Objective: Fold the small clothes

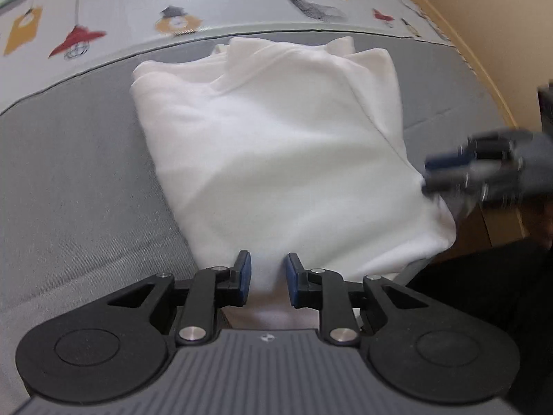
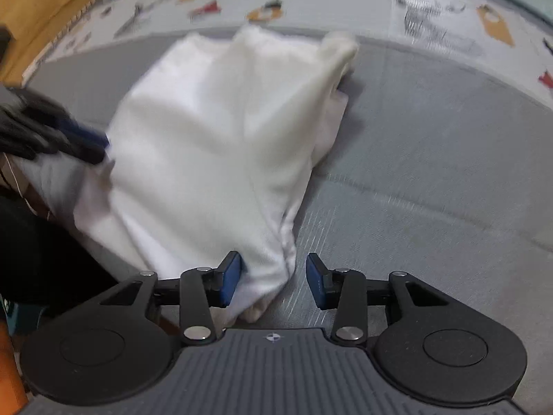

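Note:
A white garment [image 1: 276,159] lies folded on a grey cushion [image 1: 76,180]. My left gripper [image 1: 268,276] stands at the garment's near edge, jaws slightly apart. The cloth runs between and under the blue pads [image 1: 244,275] and does not look pinched. In the right wrist view the same garment [image 2: 207,145] spreads ahead. My right gripper [image 2: 273,276] is open over its near corner: the cloth touches the left pad [image 2: 231,278], and a gap shows beside the right pad. Each gripper appears blurred in the other's view, the right gripper [image 1: 428,176] and the left gripper [image 2: 102,147] both at the garment's side edge.
A pale mat [image 1: 179,7] printed with lamps and a deer lies beyond the grey cushion [image 2: 432,159]. Wooden flooring [image 2: 45,3] shows at the far corner. A brown box [image 1: 501,224] and dark clothing [image 1: 484,294] sit past the cushion's near edge.

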Available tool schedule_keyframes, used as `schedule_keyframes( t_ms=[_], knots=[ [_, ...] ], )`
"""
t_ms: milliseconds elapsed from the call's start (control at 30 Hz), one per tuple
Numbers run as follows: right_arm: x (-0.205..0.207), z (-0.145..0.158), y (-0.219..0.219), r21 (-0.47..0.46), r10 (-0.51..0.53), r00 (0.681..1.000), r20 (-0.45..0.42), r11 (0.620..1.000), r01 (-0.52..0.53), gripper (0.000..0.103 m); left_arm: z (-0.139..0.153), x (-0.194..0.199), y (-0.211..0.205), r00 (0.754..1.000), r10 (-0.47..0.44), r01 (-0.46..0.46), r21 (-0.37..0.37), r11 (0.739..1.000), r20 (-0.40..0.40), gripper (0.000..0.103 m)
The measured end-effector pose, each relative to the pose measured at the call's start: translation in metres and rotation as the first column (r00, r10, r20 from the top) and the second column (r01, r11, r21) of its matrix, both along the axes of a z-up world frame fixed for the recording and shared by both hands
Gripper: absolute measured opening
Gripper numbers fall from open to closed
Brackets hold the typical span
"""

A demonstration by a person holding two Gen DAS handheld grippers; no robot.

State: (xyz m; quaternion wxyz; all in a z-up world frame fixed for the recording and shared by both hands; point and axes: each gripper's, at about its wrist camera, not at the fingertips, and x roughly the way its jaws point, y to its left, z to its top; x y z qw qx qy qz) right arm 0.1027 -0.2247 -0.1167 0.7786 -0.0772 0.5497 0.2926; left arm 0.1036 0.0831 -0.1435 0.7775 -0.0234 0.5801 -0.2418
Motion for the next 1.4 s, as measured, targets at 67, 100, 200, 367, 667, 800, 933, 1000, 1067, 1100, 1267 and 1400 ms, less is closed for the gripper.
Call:
schedule_keyframes(
  t_ms=[67,100,200,367,667,800,933,1000,1067,1100,1267,1400],
  knots=[
    [0.010,0.011,-0.006,0.075,-0.058,0.998,0.037,0.996,0.055,0.043,0.006,0.004,0.010,0.998,0.055,-0.057,-0.111,0.992,-0.017,0.028],
    [0.016,0.016,-0.010,0.129,-0.111,0.993,0.050,0.986,0.104,0.043,0.008,0.006,0.019,0.996,0.090,-0.091,-0.158,0.983,-0.017,0.028],
    [0.036,0.025,-0.027,0.268,-0.288,0.956,0.057,0.927,0.263,0.043,0.014,0.017,0.030,0.980,0.198,-0.192,-0.216,0.957,0.006,0.028],
    [0.070,0.017,-0.031,0.368,-0.466,0.885,0.027,0.827,0.424,0.043,0.009,0.025,0.040,0.961,0.275,-0.273,-0.193,0.942,-0.016,0.028],
    [0.096,-0.004,-0.017,0.303,-0.609,0.791,0.048,0.764,0.570,0.003,0.005,0.041,0.067,0.915,0.399,-0.403,-0.217,0.889,-0.065,0.036],
    [0.096,-0.013,-0.015,0.213,-0.601,0.799,0.039,0.786,0.581,0.025,-0.002,0.051,0.069,0.890,0.443,-0.457,-0.207,0.865,-0.110,0.056],
    [0.087,-0.005,-0.031,0.319,-0.604,0.797,-0.019,0.752,0.577,0.059,-0.017,0.061,0.070,0.856,0.486,-0.513,-0.181,0.839,-0.175,0.060],
    [0.086,-0.006,-0.033,0.359,-0.560,0.824,-0.083,0.755,0.549,0.070,-0.022,0.064,0.070,0.848,0.489,-0.525,-0.194,0.829,-0.204,0.060],
    [0.085,-0.018,-0.027,0.309,-0.506,0.852,-0.133,0.796,0.521,0.071,-0.027,0.066,0.067,0.846,0.486,-0.526,-0.194,0.828,-0.220,0.061],
    [0.085,-0.023,-0.023,0.266,-0.485,0.862,-0.147,0.820,0.507,0.071,-0.030,0.067,0.063,0.849,0.479,-0.520,-0.186,0.834,-0.223,0.061],
    [0.086,-0.039,-0.011,0.180,-0.451,0.881,-0.144,0.863,0.472,0.071,-0.041,0.073,0.047,0.876,0.440,-0.472,-0.163,0.866,-0.199,0.061],
    [0.092,-0.040,-0.009,0.245,-0.439,0.879,-0.185,0.846,0.474,0.031,-0.032,0.073,0.043,0.896,0.425,-0.443,-0.170,0.880,-0.132,0.034]
  ],
)
